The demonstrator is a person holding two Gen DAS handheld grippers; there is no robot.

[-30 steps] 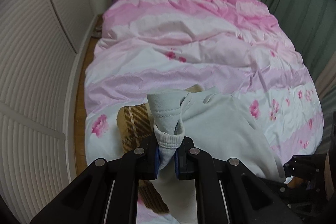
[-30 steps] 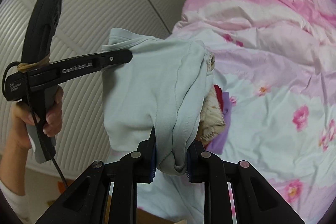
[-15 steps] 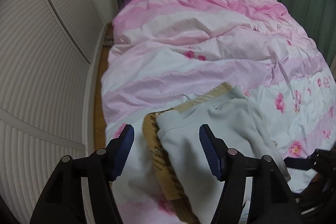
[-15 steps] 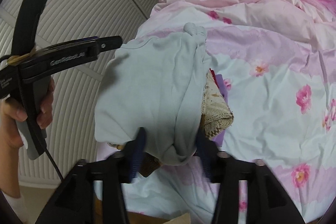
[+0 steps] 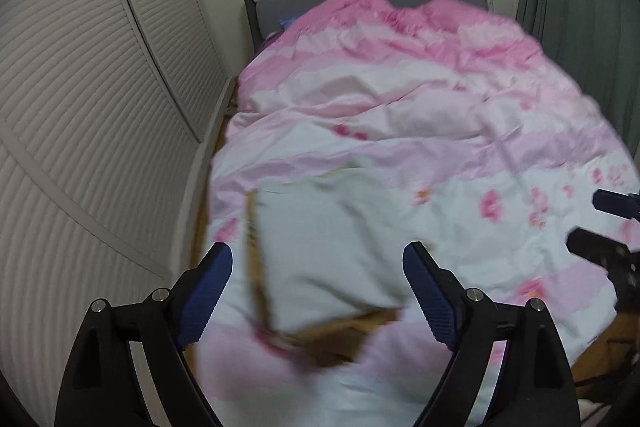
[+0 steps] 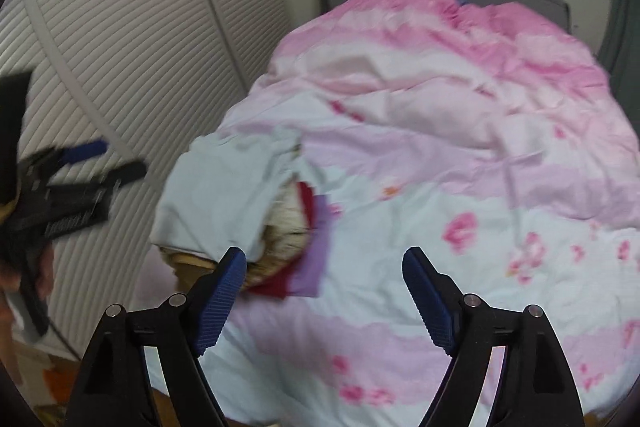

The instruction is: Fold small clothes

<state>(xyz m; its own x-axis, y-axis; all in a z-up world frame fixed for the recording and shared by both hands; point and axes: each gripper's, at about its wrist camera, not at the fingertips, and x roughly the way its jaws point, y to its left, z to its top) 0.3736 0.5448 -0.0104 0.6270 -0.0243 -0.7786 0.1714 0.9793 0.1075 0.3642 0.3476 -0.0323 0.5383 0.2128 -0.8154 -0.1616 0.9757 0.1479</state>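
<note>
Left tool [image 5: 316, 285]: jaws wide, empty.
Right tool [image 6: 324, 289]: jaws wide, empty.
Pale blue garment [image 5: 328, 239]: folded, lower centre, atop the clothes stack [image 6: 280, 251].
Left: maybe done.

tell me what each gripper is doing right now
left gripper: open, holding nothing.
right gripper: open, holding nothing.
</note>
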